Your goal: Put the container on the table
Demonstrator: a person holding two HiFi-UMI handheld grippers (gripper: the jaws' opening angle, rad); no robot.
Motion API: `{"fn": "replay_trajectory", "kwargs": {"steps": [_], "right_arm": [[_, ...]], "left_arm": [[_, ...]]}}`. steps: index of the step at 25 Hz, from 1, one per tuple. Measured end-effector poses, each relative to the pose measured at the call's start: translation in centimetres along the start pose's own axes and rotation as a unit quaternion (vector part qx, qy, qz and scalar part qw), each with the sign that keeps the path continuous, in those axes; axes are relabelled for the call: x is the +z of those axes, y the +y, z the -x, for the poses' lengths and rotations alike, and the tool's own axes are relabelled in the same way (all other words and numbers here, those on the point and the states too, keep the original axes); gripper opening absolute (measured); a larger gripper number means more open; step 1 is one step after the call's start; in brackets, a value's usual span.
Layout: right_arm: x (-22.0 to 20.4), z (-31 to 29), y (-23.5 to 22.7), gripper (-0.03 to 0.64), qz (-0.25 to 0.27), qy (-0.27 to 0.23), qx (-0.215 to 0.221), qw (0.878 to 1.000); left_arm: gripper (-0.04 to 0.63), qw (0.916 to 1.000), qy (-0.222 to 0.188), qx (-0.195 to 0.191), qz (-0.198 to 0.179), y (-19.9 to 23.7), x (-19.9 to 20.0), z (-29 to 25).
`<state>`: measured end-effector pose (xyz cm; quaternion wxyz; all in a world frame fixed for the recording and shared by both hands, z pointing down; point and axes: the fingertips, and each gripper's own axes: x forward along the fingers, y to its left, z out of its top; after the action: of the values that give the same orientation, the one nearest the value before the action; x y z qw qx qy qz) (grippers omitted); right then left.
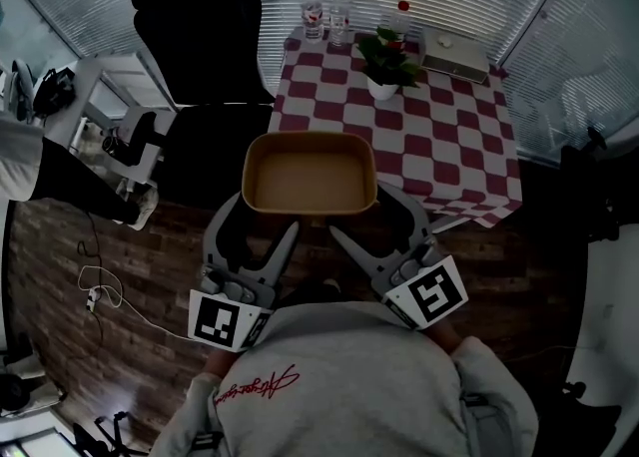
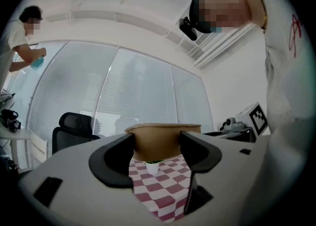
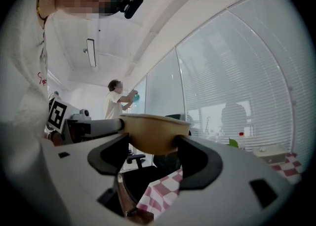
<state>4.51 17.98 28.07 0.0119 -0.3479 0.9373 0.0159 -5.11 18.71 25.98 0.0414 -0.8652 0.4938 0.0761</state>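
The left hand-held gripper [image 1: 262,218] and the right hand-held gripper [image 1: 377,218] each clamp the near wall of the tan container [image 1: 310,174], one toward each corner. The container hangs level in the air over the near left corner of the checkered tabletop [image 1: 449,146]. Farther back on the tabletop stand a potted plant [image 1: 384,71], bottles [image 1: 313,16] and a flat box [image 1: 454,56]. A black chair [image 1: 200,26] sits just left of the tabletop. Both hand-held grippers reach forward side by side.

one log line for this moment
phase: carry | left gripper: shut on container | right gripper: shut on container | container: empty, in air by near edge of table, not set down
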Motion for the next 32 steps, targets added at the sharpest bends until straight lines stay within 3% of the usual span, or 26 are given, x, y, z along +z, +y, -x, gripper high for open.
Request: {"fn": "replay_trajectory", "kwargs": {"steps": [25, 32], "right_arm": [[-0.7, 0.5, -1.6, 0.311, -0.001, 0.002, -0.001, 1.0], [-1.2, -0.2, -1.7, 0.311, -0.004, 0.006, 0.001, 1.0]], "left_arm": [[0.305, 0.9994, 0.033, 0.007, 0.003, -0.6, -1.4, -1.0], [0.305, 0.9999, 0.013, 0.001, -0.003, 0.0, -1.3, -1.6]]}}
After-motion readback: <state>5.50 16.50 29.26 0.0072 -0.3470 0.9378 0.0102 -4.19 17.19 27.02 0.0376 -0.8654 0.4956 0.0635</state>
